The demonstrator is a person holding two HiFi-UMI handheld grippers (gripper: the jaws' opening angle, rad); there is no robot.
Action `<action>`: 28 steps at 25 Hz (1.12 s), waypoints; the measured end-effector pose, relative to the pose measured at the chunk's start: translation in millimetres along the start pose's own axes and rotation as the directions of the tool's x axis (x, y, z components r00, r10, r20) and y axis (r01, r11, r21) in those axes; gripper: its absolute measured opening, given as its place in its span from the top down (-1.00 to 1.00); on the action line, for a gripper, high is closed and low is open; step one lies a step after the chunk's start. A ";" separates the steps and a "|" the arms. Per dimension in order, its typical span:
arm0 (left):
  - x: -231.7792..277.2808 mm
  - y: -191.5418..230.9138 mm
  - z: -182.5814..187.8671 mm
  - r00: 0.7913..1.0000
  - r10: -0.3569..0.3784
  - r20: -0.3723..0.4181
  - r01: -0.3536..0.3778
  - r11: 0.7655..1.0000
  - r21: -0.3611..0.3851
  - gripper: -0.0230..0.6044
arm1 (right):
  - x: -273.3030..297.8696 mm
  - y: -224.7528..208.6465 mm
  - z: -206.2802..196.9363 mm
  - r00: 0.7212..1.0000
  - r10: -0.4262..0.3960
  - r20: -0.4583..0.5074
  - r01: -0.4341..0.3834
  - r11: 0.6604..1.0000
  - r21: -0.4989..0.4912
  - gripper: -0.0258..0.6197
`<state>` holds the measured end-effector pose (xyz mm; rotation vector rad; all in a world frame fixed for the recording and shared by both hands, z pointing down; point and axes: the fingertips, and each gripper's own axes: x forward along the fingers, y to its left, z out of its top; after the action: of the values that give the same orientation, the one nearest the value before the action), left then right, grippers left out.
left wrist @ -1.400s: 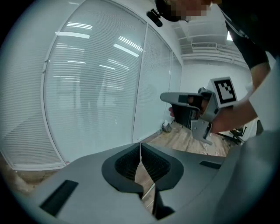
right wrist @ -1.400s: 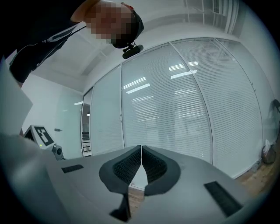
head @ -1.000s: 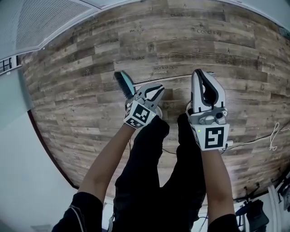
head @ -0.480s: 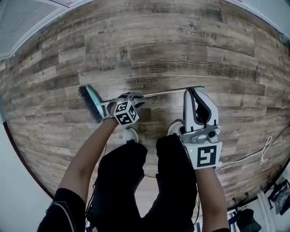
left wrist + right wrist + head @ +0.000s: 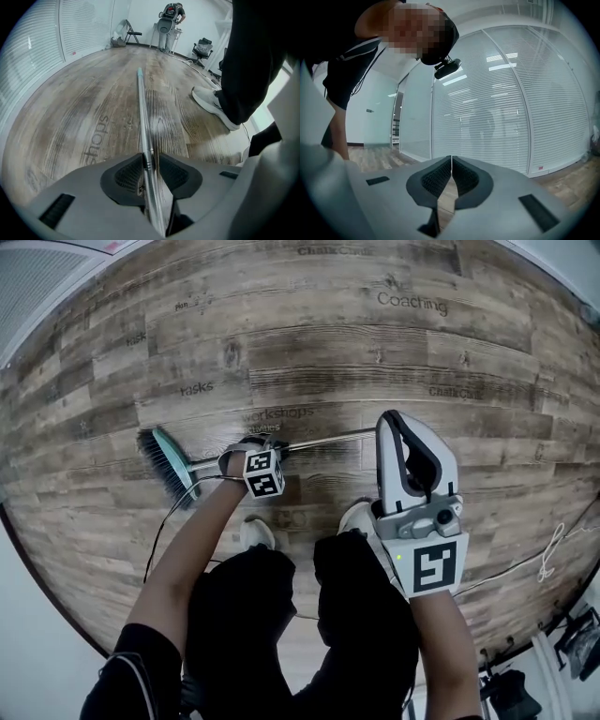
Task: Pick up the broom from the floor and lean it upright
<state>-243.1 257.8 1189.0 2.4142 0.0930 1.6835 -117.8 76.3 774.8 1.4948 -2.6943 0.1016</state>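
The broom lies flat on the wooden floor, its teal brush head (image 5: 169, 465) at the left and its thin metal handle (image 5: 328, 437) running right. My left gripper (image 5: 266, 441) points steeply down over the handle, close to the brush end. In the left gripper view the handle (image 5: 143, 112) runs between the pads of the left gripper (image 5: 151, 158). The jaws have just been opening; a gap shows at the right pad, so nothing is gripped. My right gripper (image 5: 395, 418) hangs shut and empty above the floor, pointing level; its pads (image 5: 440, 176) meet.
The person's two pale shoes (image 5: 258, 531) (image 5: 359, 517) stand just behind the handle. A white cable (image 5: 553, 554) trails at the right. Chairs and a person (image 5: 171, 16) are at the room's far end. A glass wall with blinds (image 5: 511, 103) faces the right gripper.
The broom, held up off the floor by the left gripper a second ago, now lies on the floor. The left gripper came down with it and opened. The right gripper sank a little.
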 end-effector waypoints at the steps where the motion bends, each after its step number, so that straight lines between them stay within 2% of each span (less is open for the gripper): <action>1: 3.4 0.2 -0.5 1.000 -0.001 0.006 0.001 1.000 -0.008 0.54 | -1.2 -1.9 0.7 1.000 -0.002 0.003 0.002 1.000 -0.004 0.86; 5: 4.0 4.8 -0.1 0.998 0.017 0.060 -0.013 0.998 -0.062 0.60 | -8.6 -5.6 -3.4 1.000 -0.005 -0.004 0.005 1.000 0.012 0.86; 8: -1.0 6.2 1.7 0.999 0.021 0.035 -0.018 0.996 -0.083 0.62 | -16.1 -2.2 -3.4 1.000 0.000 -0.018 0.000 1.000 0.017 0.86; 12: -37.9 5.5 9.1 1.000 0.021 0.007 -0.020 0.993 -0.117 0.63 | -31.9 8.1 14.4 0.999 -0.002 -0.050 0.005 0.998 0.057 0.86; 14: -64.5 8.1 16.6 0.999 0.041 -0.005 -0.042 0.993 -0.111 0.63 | -39.8 12.6 42.8 0.999 -0.006 -0.043 0.010 0.996 0.085 0.86; 17: -112.3 15.6 33.2 0.997 0.077 0.024 -0.074 0.989 -0.125 0.63 | -50.9 21.4 99.9 1.000 -0.009 -0.009 0.010 0.995 0.103 0.86; 21: -174.5 17.9 56.8 0.994 0.106 0.025 -0.102 0.985 -0.142 0.63 | -70.3 31.8 173.9 1.000 0.000 0.025 -0.003 0.996 0.089 0.86; 25: -231.5 14.7 86.3 0.991 0.115 0.061 -0.105 0.983 -0.152 0.63 | -83.1 36.4 235.6 0.999 -0.004 0.036 0.001 0.997 0.076 0.86; 28: -263.4 9.0 111.9 0.990 0.113 0.082 -0.101 0.985 -0.138 0.63 | -89.2 30.8 266.2 0.999 -0.038 0.027 0.036 0.995 0.088 0.86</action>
<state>-231.5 192.0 910.6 2.4289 -0.1601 1.5665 -101.9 145.0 501.3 1.5811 -2.7161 0.2009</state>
